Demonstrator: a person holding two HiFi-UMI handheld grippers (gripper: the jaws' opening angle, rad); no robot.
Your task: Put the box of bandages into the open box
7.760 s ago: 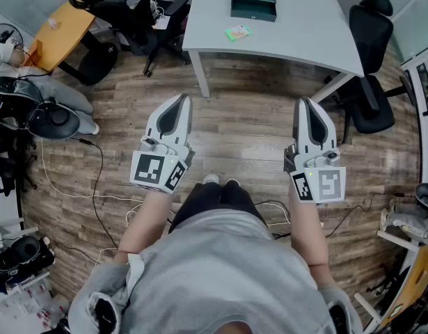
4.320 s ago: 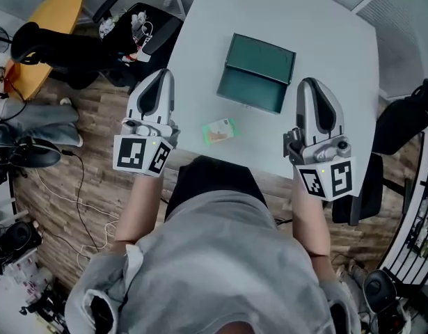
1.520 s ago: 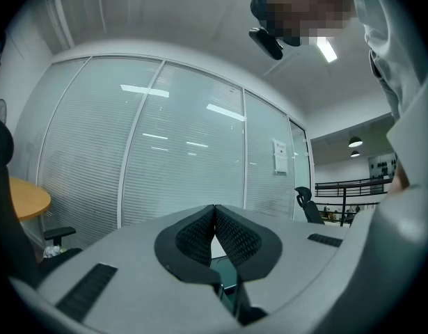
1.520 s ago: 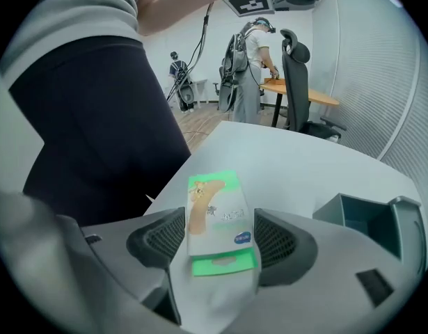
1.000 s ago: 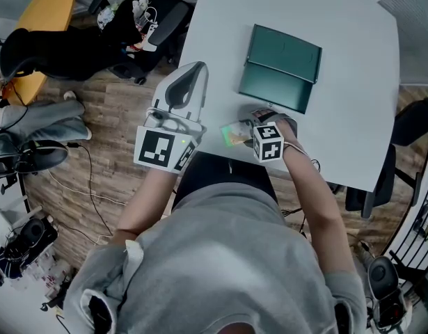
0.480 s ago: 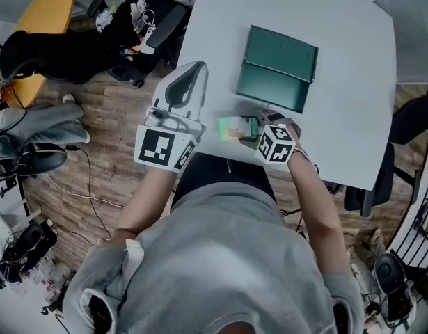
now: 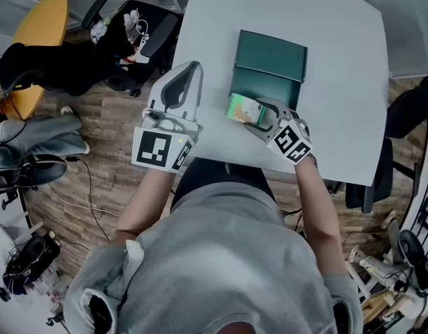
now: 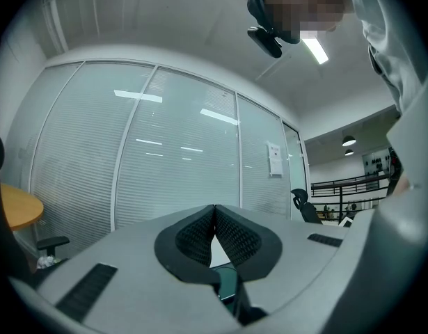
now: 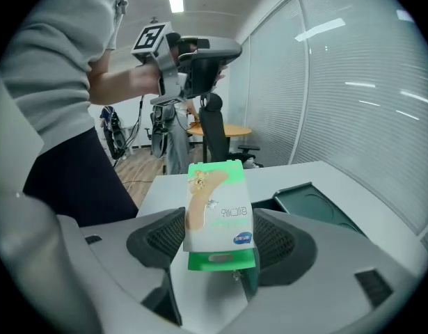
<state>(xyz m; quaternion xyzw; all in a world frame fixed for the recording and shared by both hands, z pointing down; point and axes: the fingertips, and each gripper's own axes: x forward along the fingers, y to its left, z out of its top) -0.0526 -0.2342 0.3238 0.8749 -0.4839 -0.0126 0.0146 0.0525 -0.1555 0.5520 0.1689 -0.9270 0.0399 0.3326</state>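
My right gripper (image 7: 259,114) (image 9: 219,239) is shut on the green and white box of bandages (image 7: 241,109) (image 9: 219,214), held off the white table (image 7: 339,68) at the near edge of the open dark green box (image 7: 268,67) (image 9: 312,202). The green box's lid stands open on its far side. My left gripper (image 7: 184,83) (image 8: 214,236) hovers over the table's left edge, tilted upward, jaws shut with nothing between them.
A black office chair (image 7: 133,30) with clutter stands left of the table, an orange round table (image 7: 34,30) farther left. Another chair (image 7: 408,106) is at the right. Cables and gear lie on the wood floor (image 7: 95,152).
My right gripper closed on the bandage box, lifted it from the table and carried it up to the green box's near edge. The left gripper barely moved.
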